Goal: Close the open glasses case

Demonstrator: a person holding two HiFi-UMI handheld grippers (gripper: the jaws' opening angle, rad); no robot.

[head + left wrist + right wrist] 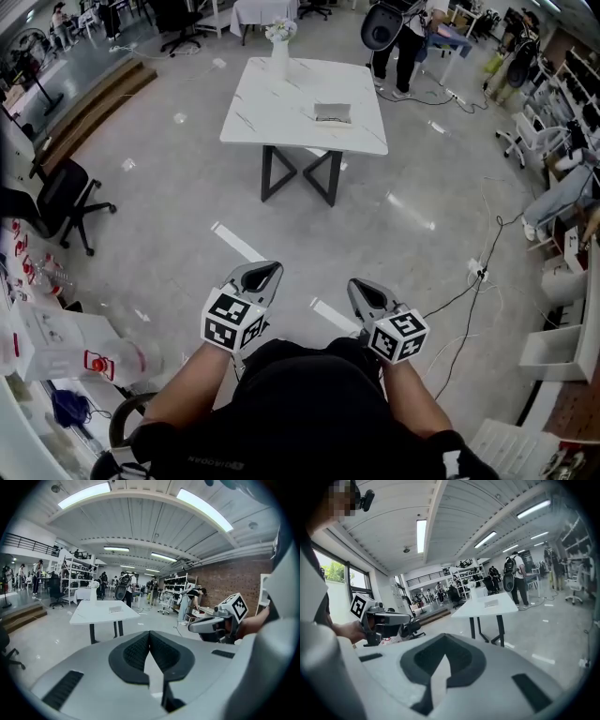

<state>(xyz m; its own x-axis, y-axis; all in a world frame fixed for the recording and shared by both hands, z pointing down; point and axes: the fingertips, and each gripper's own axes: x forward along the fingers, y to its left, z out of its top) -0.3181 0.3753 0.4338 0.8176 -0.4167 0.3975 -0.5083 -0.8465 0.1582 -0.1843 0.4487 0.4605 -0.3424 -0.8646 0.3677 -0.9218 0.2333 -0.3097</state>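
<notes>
So the glasses case [333,113] is a small greyish, boxy thing lying flat on the white marble-look counter [281,103], way across the room. From the head view it sits on the right-hand half of the top, close to the near edge, long side roughly parallel to that edge. There's a paler strip along its front and a darker band behind, which could be a raised lid, but honestly it's too small and far off to say for sure. Nothing is touching it, it's just sitting there on its own.
</notes>
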